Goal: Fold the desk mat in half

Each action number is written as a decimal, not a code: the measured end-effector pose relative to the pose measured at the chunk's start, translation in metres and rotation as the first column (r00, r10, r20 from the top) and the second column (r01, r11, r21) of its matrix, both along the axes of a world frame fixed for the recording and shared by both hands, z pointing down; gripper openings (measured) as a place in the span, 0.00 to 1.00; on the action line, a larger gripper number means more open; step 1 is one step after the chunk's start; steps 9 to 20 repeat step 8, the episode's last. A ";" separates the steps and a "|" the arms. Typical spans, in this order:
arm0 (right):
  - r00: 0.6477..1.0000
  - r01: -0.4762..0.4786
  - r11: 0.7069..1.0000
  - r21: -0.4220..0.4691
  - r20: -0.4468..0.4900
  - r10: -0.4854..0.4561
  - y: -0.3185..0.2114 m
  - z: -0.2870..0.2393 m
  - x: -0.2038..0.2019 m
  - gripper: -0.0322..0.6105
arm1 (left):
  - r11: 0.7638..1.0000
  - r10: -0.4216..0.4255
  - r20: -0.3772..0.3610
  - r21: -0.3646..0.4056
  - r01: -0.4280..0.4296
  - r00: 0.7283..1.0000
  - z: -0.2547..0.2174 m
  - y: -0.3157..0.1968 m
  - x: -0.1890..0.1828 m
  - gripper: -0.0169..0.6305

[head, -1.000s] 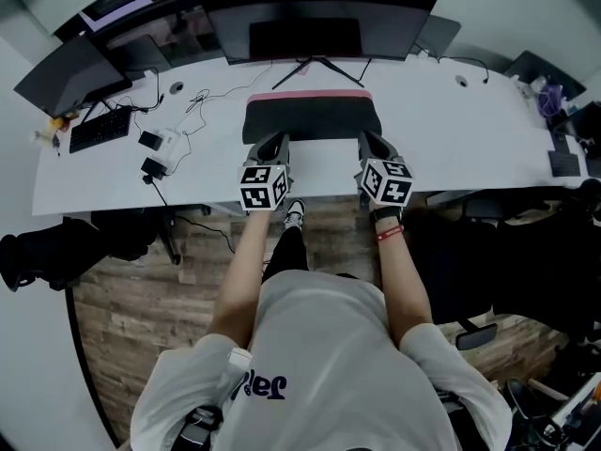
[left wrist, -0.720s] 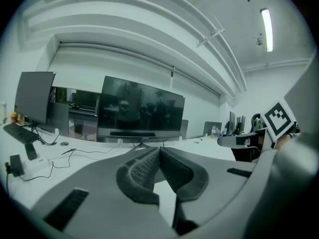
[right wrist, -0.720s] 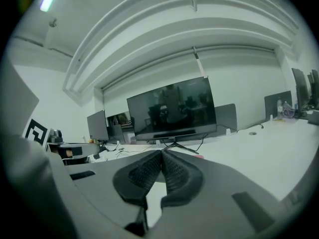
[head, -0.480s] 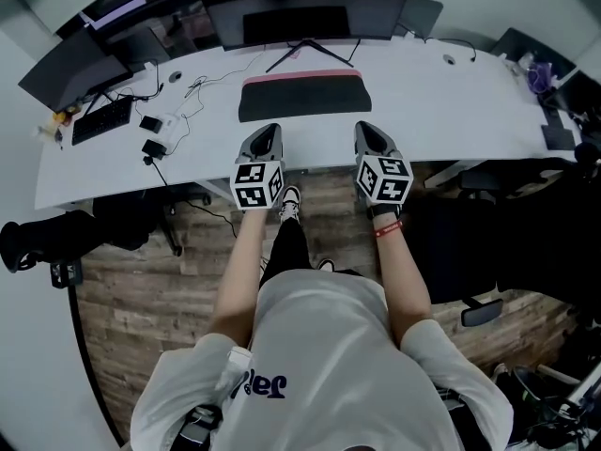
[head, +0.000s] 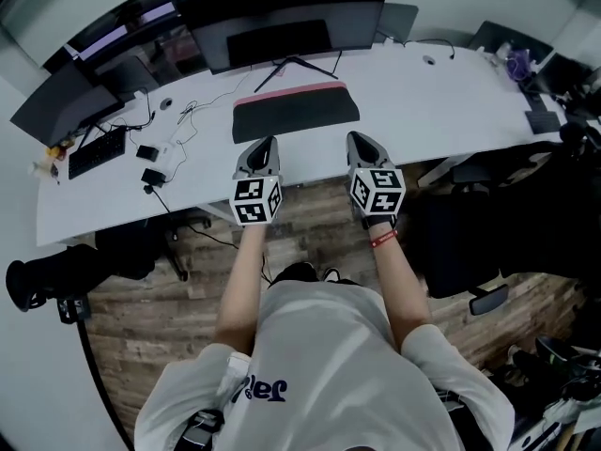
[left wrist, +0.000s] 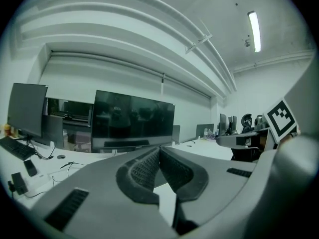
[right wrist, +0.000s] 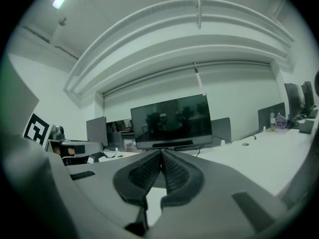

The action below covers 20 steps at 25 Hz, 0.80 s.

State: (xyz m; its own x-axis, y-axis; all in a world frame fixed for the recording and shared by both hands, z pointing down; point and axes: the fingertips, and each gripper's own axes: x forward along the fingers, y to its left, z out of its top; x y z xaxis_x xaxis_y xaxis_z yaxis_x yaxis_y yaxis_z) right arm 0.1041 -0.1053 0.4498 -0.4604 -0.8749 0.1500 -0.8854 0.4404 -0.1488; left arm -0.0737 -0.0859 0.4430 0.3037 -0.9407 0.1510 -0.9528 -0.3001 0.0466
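Presently: desk mat lying doubled, both grippers clear of it

Item: desk mat, dark, seen lying doubled on the table, just ahead of both grippers and apart from them. A pink strip is shown along its far edge.

Left gripper: jaws pressed together, nothing between them.

Right gripper: likewise closed and empty.

Risks noted: with no edge pinned, the upper layer may be sprung back open by the mat's own stiffness. The uncovered pink strip suggests unmatched edges, so the fold may be judged uneven. Cables ahead and left of the left gripper could be snagged if a correction is attempted.
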 end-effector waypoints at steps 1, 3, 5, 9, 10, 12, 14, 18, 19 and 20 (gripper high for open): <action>1.000 -0.019 1.000 0.001 0.001 0.019 -0.003 -0.001 -0.001 0.07 | 1.000 0.021 0.008 0.003 -0.021 1.000 -0.001 -0.006 0.000 0.06; 0.998 -0.056 0.998 0.000 0.006 0.056 -0.011 -0.001 -0.005 0.07 | 0.998 0.058 0.018 -0.001 -0.058 0.998 0.003 -0.017 -0.003 0.06; 0.998 -0.065 0.998 -0.009 0.021 0.065 -0.014 0.006 -0.019 0.07 | 0.996 0.080 0.014 -0.029 -0.080 0.997 0.018 -0.023 -0.014 0.06; 0.997 -0.019 0.998 -0.053 0.078 0.023 -0.010 0.034 -0.068 0.07 | 0.990 0.078 0.015 -0.118 -0.076 0.997 0.066 -0.016 -0.060 0.06; 0.997 -0.019 0.998 -0.053 0.078 0.023 -0.010 0.034 -0.068 0.07 | 0.990 0.078 0.015 -0.118 -0.076 0.997 0.066 -0.016 -0.060 0.06; 0.997 -0.019 0.998 -0.053 0.078 0.023 -0.010 0.034 -0.068 0.07 | 0.990 0.078 0.015 -0.118 -0.076 0.997 0.066 -0.016 -0.060 0.06; 0.997 -0.019 0.998 -0.053 0.078 0.023 -0.010 0.034 -0.068 0.07 | 0.990 0.078 0.015 -0.118 -0.076 0.997 0.066 -0.016 -0.060 0.06; 0.997 -0.019 0.998 -0.053 0.078 0.023 -0.010 0.034 -0.068 0.07 | 0.990 0.078 0.015 -0.118 -0.076 0.997 0.066 -0.016 -0.060 0.06; 0.997 -0.019 0.998 -0.053 0.078 0.023 -0.010 0.034 -0.068 0.07 | 0.990 0.078 0.015 -0.118 -0.076 0.997 0.066 -0.016 -0.060 0.06; 0.997 -0.019 0.998 -0.053 0.078 0.023 -0.010 0.034 -0.068 0.07 | 0.990 0.078 0.015 -0.118 -0.076 0.997 0.066 -0.016 -0.060 0.06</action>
